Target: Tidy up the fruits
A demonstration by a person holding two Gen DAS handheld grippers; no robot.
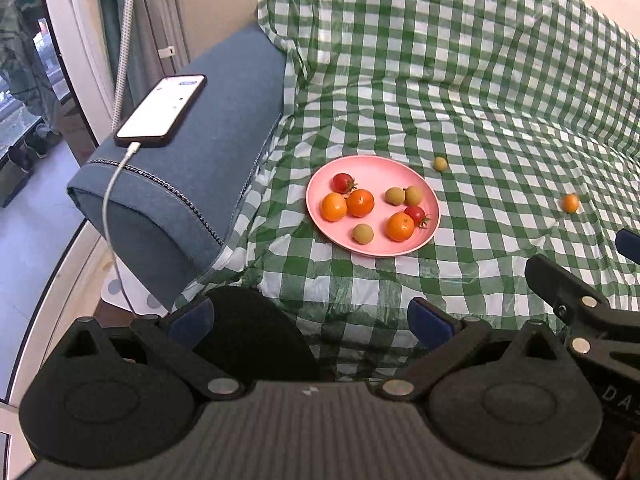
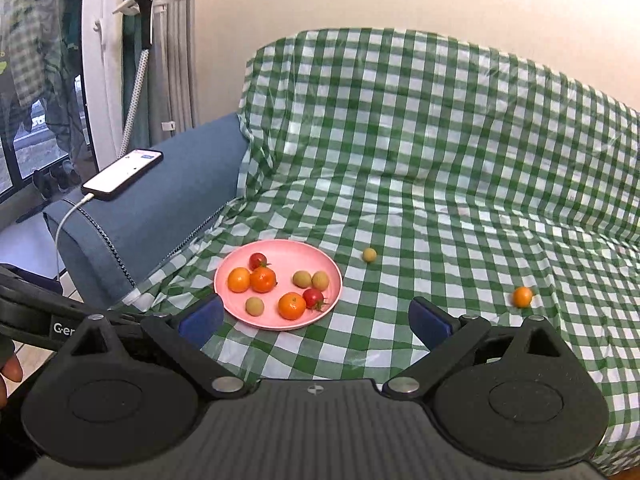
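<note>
Two fruits lie off the pink plate (image 2: 276,322). Both tools, left tool (image 1: 310,318) and right tool (image 2: 316,318), gape empty; the right should straddle the orange fruit (image 2: 523,297) ahead-right, squeezing gently.

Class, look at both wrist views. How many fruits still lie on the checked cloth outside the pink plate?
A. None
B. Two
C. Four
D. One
B: a small green fruit lies just beyond the pink plate, and an orange fruit sits farther off to the right on the checked cloth; all the other fruits are on the plate.
</note>
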